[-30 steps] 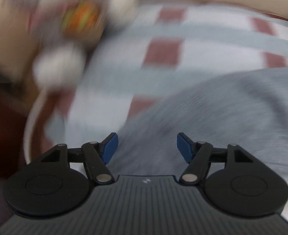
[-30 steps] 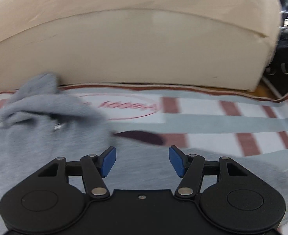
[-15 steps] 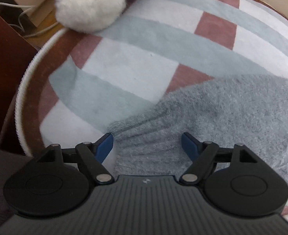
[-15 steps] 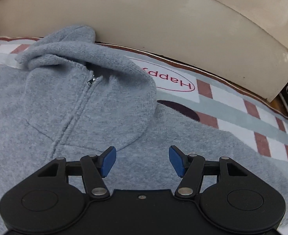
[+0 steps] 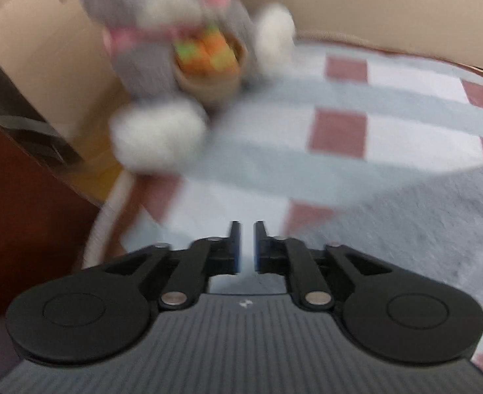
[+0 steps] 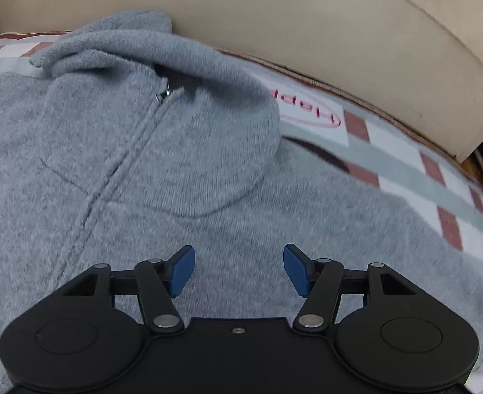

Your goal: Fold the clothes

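Note:
A grey zip hoodie (image 6: 162, 170) lies spread on a checked blanket (image 6: 405, 164), hood towards the back. My right gripper (image 6: 238, 271) is open and hovers over the hoodie's chest near its right shoulder. In the left wrist view my left gripper (image 5: 247, 246) has its jaws nearly closed with a thin gap; grey cloth shows behind them, and I cannot tell if the sleeve cuff is pinched. The hoodie's sleeve (image 5: 422, 229) lies to the right of it.
A grey plush rabbit (image 5: 182, 59) with a carrot basket sits at the blanket's back left corner. A beige padded headboard (image 6: 307, 23) runs along the back. Dark red furniture (image 5: 18, 213) stands at the left edge.
My left gripper has closed from wide open over the sleeve cuff and tilted up, so the rabbit is in view. The right gripper has moved slightly closer over the hoodie.

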{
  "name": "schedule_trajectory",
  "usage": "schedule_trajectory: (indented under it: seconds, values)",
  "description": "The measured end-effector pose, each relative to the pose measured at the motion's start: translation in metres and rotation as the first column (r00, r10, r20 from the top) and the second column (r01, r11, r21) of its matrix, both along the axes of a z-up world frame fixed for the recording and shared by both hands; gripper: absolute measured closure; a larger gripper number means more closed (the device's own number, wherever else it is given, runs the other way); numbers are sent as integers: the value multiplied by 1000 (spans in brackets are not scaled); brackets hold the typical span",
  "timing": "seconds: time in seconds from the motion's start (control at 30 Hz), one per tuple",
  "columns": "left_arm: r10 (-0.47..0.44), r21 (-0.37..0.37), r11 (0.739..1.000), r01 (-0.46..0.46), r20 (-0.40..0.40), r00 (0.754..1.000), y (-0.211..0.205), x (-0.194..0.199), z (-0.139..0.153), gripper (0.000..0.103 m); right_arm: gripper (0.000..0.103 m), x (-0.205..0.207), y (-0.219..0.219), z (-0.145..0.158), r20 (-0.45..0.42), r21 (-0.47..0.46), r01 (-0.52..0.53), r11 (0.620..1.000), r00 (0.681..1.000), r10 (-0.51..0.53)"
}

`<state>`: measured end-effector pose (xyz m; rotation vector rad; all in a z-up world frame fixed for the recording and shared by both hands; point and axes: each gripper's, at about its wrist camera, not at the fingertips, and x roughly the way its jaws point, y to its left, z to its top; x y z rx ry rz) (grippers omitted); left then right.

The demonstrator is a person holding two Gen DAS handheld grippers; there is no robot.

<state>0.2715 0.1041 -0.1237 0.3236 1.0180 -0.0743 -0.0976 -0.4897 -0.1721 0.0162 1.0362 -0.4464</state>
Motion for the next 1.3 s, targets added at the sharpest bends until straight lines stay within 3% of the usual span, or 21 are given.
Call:
schedule_trajectory:
  seconds: [0.03, 0.07, 0.27, 0.4, 0.43, 0.53, 0.6, 0.7, 0.8, 0.83, 0.87, 0.97, 1.03, 1.2, 1.3]
  values:
    - [-12, -2, 1000, 12, -35, 999, 0, -2, -5, 56, 38, -1, 0, -2, -5, 4, 2, 1000, 1000, -1]
    - [-30, 0, 1000, 30, -48, 998, 0, -4, -7, 49, 38, -2, 1, -3, -10, 4, -2, 1000, 1000, 2]
    - [-126, -31, 992, 124, -71, 989, 12, 3, -16, 43, 38, -6, 3, -5, -28, -5, -18, 1000, 999, 18]
    - [-128, -122, 987, 104, -208, 970, 30, 18, -37, 38, 38, -6, 1, -3, -28, 1, -14, 1000, 1000, 14]
    - [-121, -128, 987, 93, -233, 965, 32, 18, -41, 33, 38, -6, 1, -2, -20, 8, -18, 1000, 1000, 18]
    - [-81, -78, 995, 65, -233, 969, 31, 19, -48, 7, 38, -4, 4, 0, -4, 27, -28, 999, 1000, 28]
    - [-58, -69, 997, 43, -230, 971, 34, 21, -52, 0, 38, -3, 6, 0, 0, 36, -31, 999, 1000, 31]
    - [-19, -140, 990, -13, -229, 973, 43, 20, -54, 3, 38, -2, 9, -1, -5, 30, -35, 999, 999, 35]
    - [-38, -225, 974, -6, -190, 981, 45, 12, -45, 51, 38, -2, 10, -2, -9, 26, -33, 999, 999, 33]
    - [-52, -215, 977, 14, -173, 983, 39, 11, -40, 77, 38, -3, 10, -2, -5, 27, -29, 999, 1000, 29]
    - [-67, -204, 978, 34, -157, 985, 34, 9, -35, 85, 38, -3, 10, -1, -5, 27, -27, 999, 1000, 27]
    - [-125, -64, 990, 122, -47, 991, 8, 7, -13, 86, 38, -5, 11, -1, -4, 24, -26, 999, 1000, 26]
    - [-135, 8, 991, 135, 48, 990, -3, 7, 7, 86, 38, -7, 10, -1, -4, 21, -31, 999, 1000, 31]
    - [42, -28, 999, -38, 174, 984, 4, 28, 41, 86, 38, -11, 7, -1, 9, 43, -49, 998, 999, 48]
    - [99, 81, 990, -115, 181, 978, -8, 27, 18, 74, 38, -12, 5, -3, 11, 55, -49, 997, 999, 49]
